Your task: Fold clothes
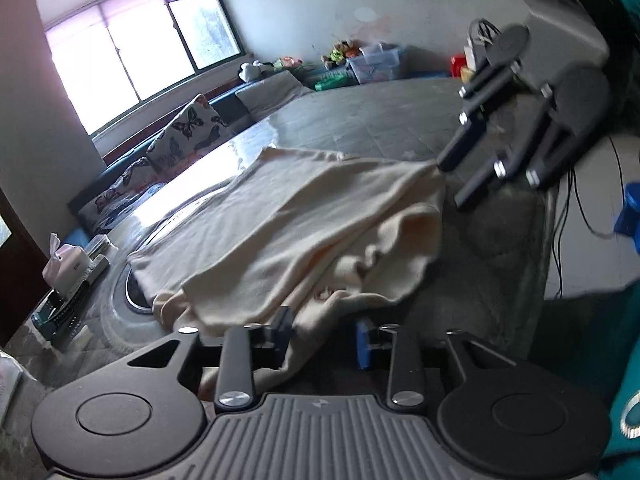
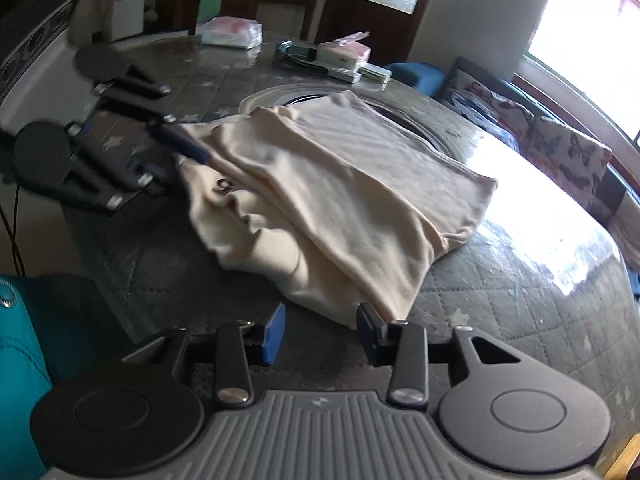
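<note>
A cream garment [image 1: 288, 220] lies partly folded on a grey quilted table [image 1: 380, 120]. It also shows in the right wrist view [image 2: 340, 184]. My left gripper [image 1: 324, 336] is open at the garment's near edge, with cloth lying over its left finger. It shows from outside in the right wrist view [image 2: 176, 156], at the garment's left corner. My right gripper [image 2: 320, 332] is open at the garment's near corner, which touches its right finger. In the left wrist view it [image 1: 450, 182] is at the garment's far right corner.
A tissue box and flat items [image 2: 340, 56] sit at the table's far side, beside a white packet [image 2: 232, 32]. A round inset [image 1: 134, 292] in the table lies under the cloth. Butterfly cushions [image 1: 188, 128] line a bench under the window. A teal cloth [image 2: 24, 360] hangs nearby.
</note>
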